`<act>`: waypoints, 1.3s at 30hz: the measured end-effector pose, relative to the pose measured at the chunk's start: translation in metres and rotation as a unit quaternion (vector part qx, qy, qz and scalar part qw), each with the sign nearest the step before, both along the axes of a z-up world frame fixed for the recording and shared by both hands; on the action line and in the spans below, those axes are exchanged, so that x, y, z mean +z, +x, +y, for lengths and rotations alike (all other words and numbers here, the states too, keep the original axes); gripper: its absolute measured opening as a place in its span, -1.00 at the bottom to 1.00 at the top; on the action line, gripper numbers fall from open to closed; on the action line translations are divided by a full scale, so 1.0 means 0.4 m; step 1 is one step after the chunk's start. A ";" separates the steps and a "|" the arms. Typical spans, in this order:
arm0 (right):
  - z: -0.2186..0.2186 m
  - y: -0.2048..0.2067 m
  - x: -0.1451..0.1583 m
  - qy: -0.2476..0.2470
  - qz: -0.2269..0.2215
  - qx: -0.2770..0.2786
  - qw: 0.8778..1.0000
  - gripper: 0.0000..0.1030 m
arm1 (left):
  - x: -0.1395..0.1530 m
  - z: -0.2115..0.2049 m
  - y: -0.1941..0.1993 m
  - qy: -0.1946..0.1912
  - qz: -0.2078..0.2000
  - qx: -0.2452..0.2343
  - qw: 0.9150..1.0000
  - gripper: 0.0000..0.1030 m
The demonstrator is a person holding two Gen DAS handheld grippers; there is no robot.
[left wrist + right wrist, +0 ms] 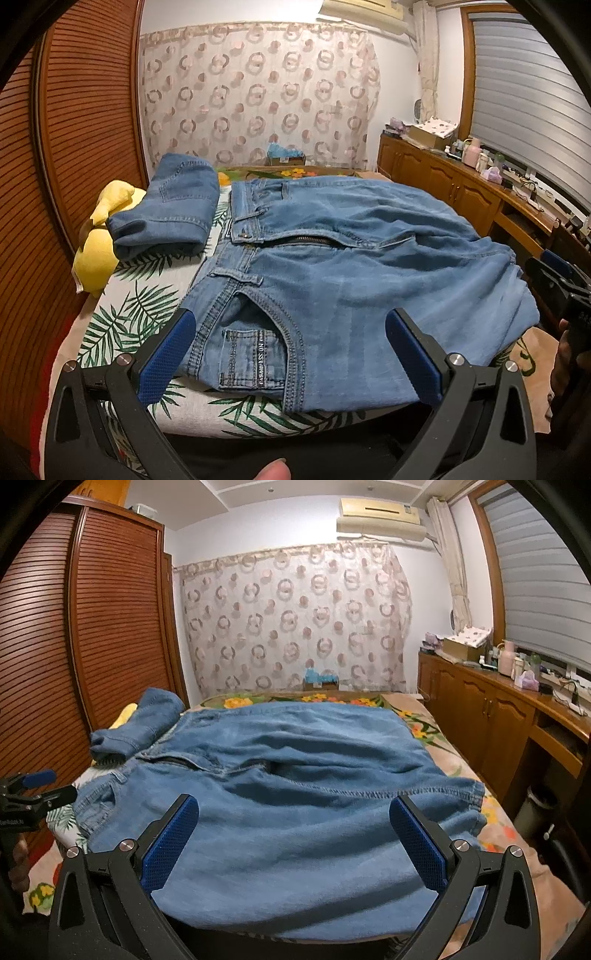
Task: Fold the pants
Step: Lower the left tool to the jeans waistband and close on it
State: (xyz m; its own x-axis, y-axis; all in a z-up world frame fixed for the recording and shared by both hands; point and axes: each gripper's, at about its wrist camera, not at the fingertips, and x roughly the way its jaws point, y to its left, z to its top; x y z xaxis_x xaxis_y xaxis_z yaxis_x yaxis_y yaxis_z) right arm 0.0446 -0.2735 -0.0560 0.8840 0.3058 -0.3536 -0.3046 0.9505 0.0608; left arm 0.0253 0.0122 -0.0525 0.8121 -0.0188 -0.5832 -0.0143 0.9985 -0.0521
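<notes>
The light-blue denim pants point(369, 266) were soft matt cloth; the blue textured rubbery pads point(166, 358) sat on matt black plastic; the slatted wardrobe point(110, 627) was polished wood.

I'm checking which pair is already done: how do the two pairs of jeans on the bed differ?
The small jeans bundle is folded into a compact block; the large jeans lie spread flat, waistband and fly showing. The bundle sits by the yellow plush toy at the bed's left edge; the large jeans cover the middle, in front of both open hand-held grippers. The bundle looks slightly darker. Both are blue denim.
</notes>
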 end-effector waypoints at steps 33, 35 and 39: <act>0.023 0.154 0.042 -0.069 0.111 0.038 0.991 1.00 | -0.127 0.259 0.045 -0.047 0.059 0.019 0.997 0.40; 0.016 0.153 0.046 -0.074 0.109 0.041 0.990 1.00 | -0.139 0.265 0.044 -0.043 0.068 0.020 0.997 0.27; -0.001 0.157 0.054 -0.074 0.105 0.046 0.991 1.00 | -0.163 0.272 0.038 -0.054 0.079 0.015 0.995 0.07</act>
